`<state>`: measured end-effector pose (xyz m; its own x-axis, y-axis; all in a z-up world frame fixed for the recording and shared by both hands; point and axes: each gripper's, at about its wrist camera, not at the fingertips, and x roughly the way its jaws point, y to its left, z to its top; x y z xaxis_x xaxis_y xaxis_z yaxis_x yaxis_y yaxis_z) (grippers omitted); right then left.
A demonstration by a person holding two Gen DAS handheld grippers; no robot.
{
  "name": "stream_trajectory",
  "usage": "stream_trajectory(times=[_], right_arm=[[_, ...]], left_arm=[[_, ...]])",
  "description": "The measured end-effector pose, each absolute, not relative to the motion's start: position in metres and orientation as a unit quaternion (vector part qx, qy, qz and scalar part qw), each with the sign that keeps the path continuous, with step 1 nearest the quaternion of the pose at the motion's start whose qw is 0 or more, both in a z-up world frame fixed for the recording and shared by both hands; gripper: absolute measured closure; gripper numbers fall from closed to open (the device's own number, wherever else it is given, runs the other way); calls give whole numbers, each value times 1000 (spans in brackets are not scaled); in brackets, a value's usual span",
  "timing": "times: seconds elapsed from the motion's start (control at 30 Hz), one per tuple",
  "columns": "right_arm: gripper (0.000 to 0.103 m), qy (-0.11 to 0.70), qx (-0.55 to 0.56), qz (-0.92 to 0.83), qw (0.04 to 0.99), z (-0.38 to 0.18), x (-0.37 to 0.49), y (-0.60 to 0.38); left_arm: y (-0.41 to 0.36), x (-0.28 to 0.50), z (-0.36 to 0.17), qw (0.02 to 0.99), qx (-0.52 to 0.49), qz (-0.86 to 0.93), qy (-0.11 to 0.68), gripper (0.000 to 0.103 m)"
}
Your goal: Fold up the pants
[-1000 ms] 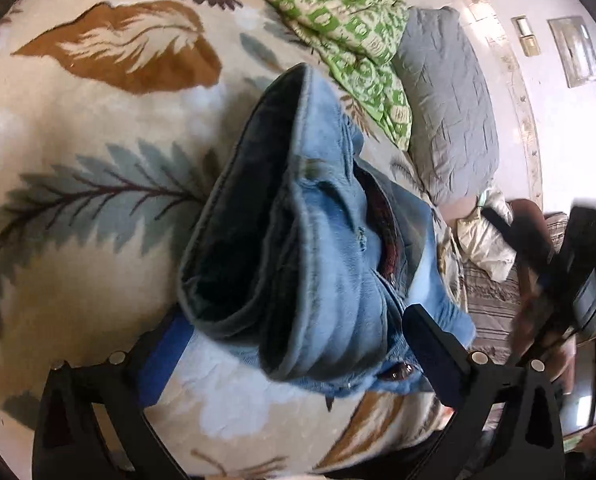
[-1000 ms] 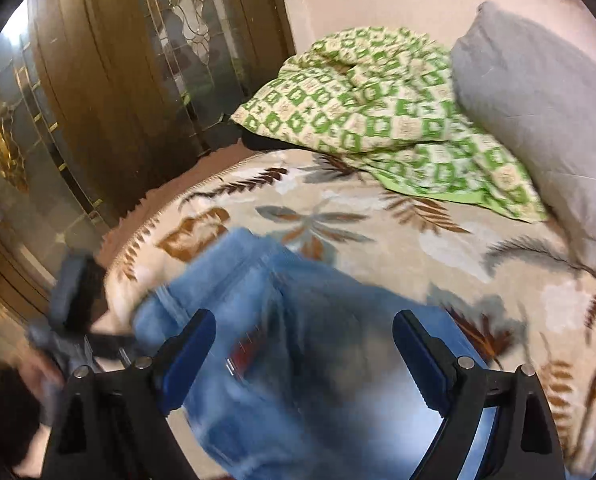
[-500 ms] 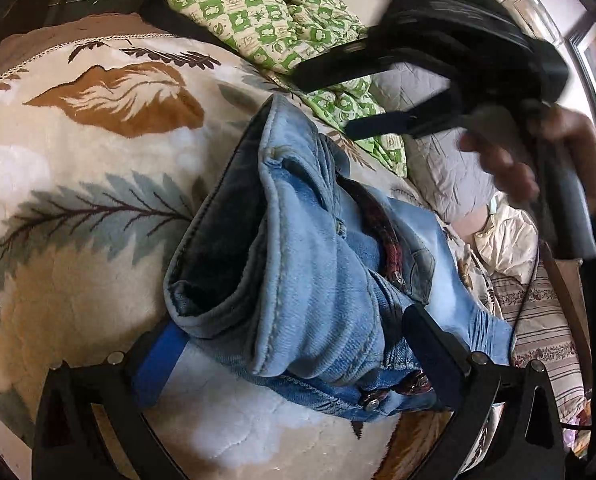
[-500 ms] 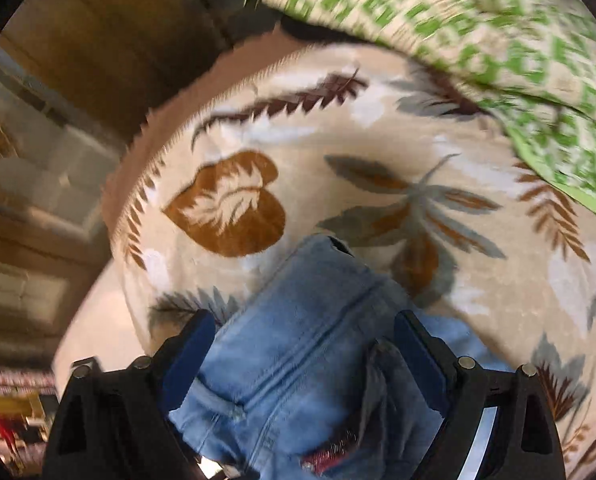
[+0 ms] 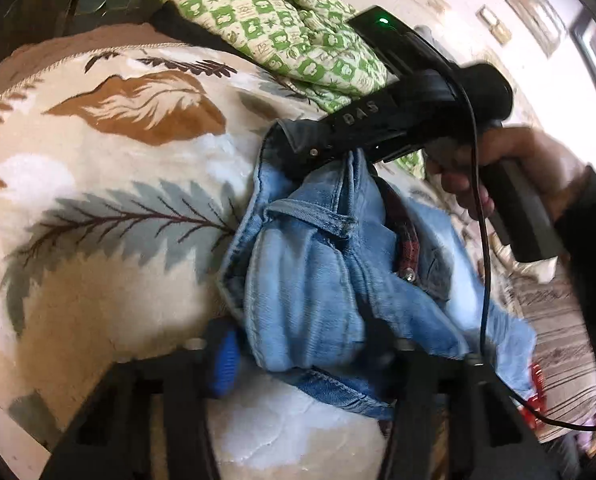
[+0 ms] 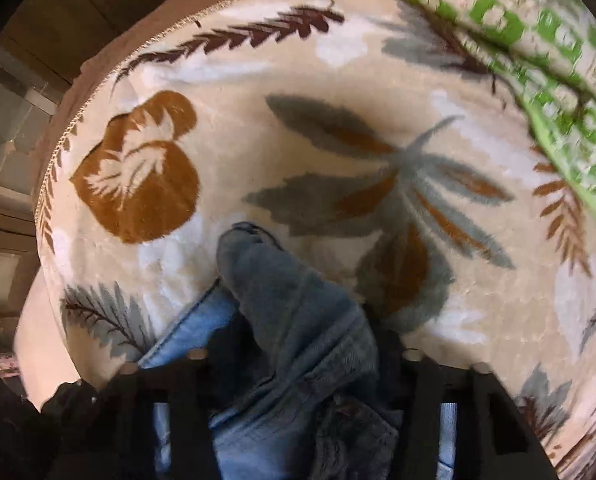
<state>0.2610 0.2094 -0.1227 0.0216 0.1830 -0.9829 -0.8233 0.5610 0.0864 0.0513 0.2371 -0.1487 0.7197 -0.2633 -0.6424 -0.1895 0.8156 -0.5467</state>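
Pants (image 5: 309, 280) (blue denim) lie bunched on the leaf-patterned blanket (image 5: 98, 200) of the bed, waistband end toward the near edge of that blanket, the rest trailing away to the right of the bundle.

Left hand-held gripper (image 5: 301, 356): jaws have just been closing; a thick fold of the pants sits between them and the pads appear to press it from both sides. Read as clenched on the pants, at the near end of the bundle.

Right hand-held gripper (image 6: 298, 364): pointed steeply down onto the far end of the same bundle, toward the green checked quilt (image 5: 282, 28). Jaws have just been closing here too; darker denim (inner face of the cloth) rises between them and seems pinched. A hand (image 5: 497, 168) carries it in from the right.

Key relation: the bundle's long axis runs straight away from the left hand-held gripper toward the right one, so each holds one end. Neither is nearer; both are on the cloth.

Judgement: the next fold probably needs both ends lifted together, else the bundle sags mid-span.
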Motion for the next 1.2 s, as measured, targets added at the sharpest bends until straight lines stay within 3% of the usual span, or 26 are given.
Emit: stream_trajectory(times=[0.1, 0.37, 0.73, 0.97, 1.13, 1.2], right_arm=[[67, 563, -292, 382, 672, -114, 251, 208], [77, 520, -277, 397, 704, -83, 232, 189], [77, 477, -161, 402, 765, -22, 271, 200], [77, 512, -187, 374, 750, -80, 283, 258], [58, 537, -166, 357, 746, -106, 293, 260], [37, 528, -170, 353, 754, -102, 294, 258]], left_arm=[[233, 48, -146, 883, -285, -22, 371, 63], [226, 48, -120, 911, -236, -20, 338, 68], [288, 84, -83, 928, -254, 3, 273, 70], [322, 99, -132, 884, -311, 52, 346, 69], [321, 101, -137, 878, -305, 61, 363, 64], [320, 102, -138, 878, -303, 66, 365, 55]])
